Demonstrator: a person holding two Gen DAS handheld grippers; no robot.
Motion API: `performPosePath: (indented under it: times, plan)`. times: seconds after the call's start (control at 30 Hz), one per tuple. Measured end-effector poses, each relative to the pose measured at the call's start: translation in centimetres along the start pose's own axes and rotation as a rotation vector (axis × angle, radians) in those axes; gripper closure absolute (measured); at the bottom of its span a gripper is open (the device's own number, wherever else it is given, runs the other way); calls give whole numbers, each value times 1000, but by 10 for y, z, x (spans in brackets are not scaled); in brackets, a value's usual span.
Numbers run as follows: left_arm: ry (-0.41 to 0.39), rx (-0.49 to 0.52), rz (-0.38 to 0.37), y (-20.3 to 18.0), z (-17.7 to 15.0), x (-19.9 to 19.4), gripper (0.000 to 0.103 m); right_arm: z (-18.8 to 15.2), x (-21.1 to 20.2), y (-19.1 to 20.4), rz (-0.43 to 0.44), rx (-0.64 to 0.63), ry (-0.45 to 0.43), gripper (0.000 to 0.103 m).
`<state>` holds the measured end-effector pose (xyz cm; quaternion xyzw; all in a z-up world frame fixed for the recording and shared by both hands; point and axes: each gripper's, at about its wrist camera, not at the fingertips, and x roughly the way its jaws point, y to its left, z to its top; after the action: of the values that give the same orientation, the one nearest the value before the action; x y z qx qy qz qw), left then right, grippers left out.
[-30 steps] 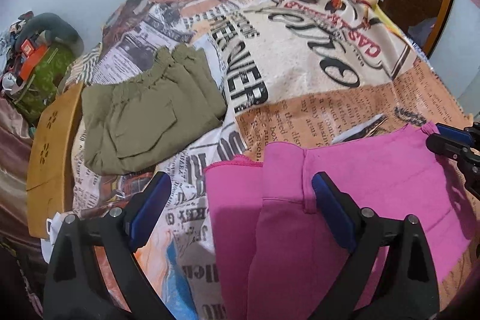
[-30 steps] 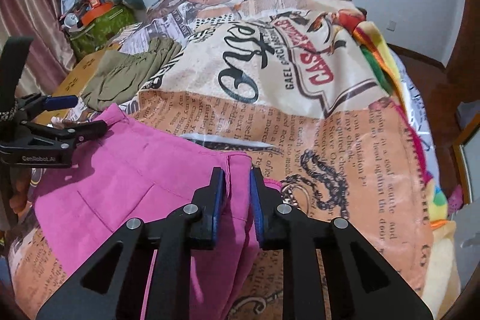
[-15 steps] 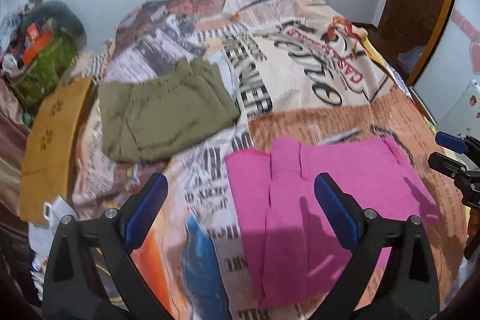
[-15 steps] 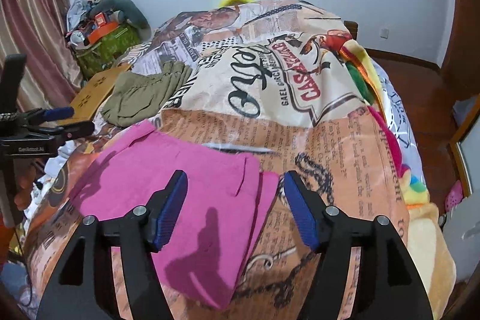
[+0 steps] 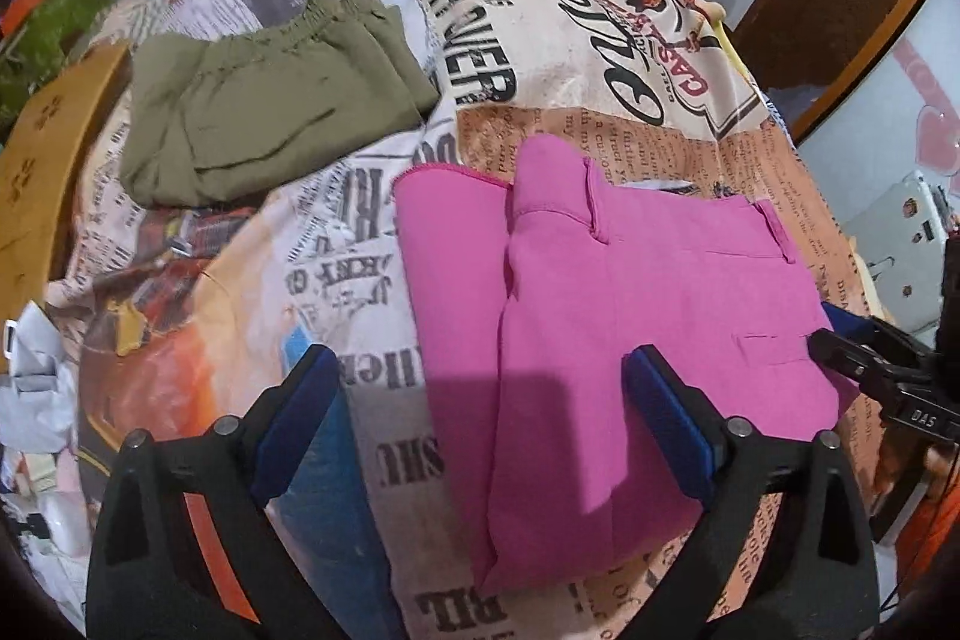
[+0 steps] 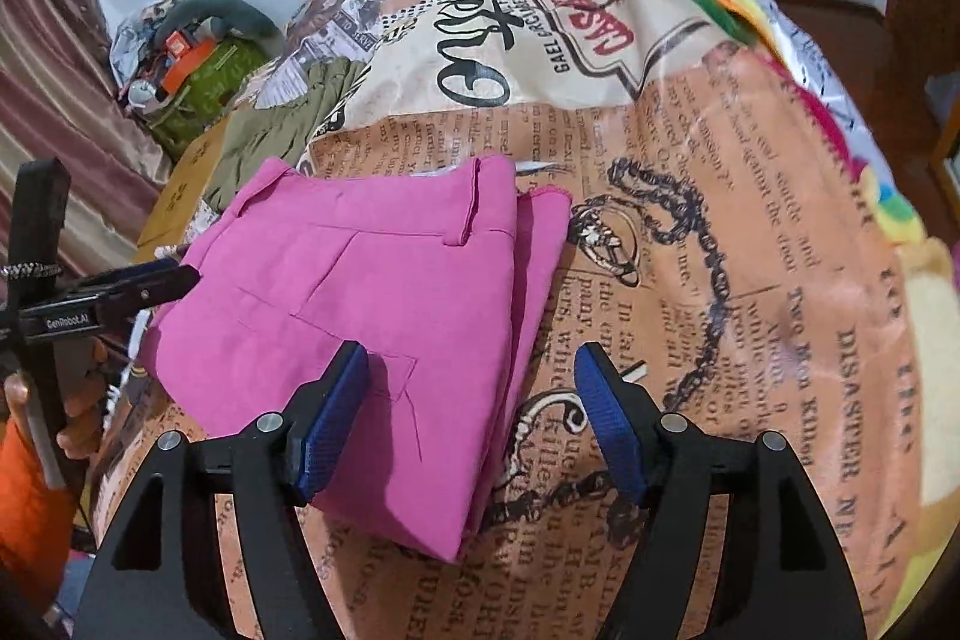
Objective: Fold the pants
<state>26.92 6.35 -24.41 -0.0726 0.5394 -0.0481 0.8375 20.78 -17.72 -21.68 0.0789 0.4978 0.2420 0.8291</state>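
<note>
Between and just ahead of the left gripper's (image 5: 480, 418) spread blue fingers (image 5: 297, 412), folded pink pants (image 5: 600, 292) lie flat on a bed cover printed like newspaper (image 5: 600, 40). Nothing is held. The right gripper (image 6: 471, 415) also has its fingers (image 6: 336, 412) wide apart, its left one over the pants' near edge. Beyond the left fingers, further up the cover, sits a folded olive-green garment (image 5: 264, 100).

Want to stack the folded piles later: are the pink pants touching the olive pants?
Apart. The left wrist view shows the pink pants and the olive pants separated by a bare strip of newspaper-print bedspread.
</note>
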Motion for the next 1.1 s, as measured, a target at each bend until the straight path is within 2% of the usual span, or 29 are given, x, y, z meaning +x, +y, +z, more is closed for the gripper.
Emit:
performPosePath:
  times: [0.23,0.37,0.53,0.57,0.77,0.9,1.1]
  plan:
    - [17,-107,-111,11,2,13,27,5,12,-2,64,21,14,38]
    - [13,-120,-129,8,2,12,40,6,14,-2,89,22,14,57]
    - [9,-148,-130,1,3,6,68,6,12,3,79,7,2,78]
    - [7,-148,-125,-1,4,6,69,6,11,3,75,4,-5,83]
    - [-20,-108,-55,-14,4,-5,78,10,-1,10,62,-38,-52,91]
    - [-58,-65,-14,-19,4,-21,80,18,-12,23,67,-85,-85,93]
    - [-135,-59,15,-11,11,-50,80,34,-21,49,68,-157,-134,93]
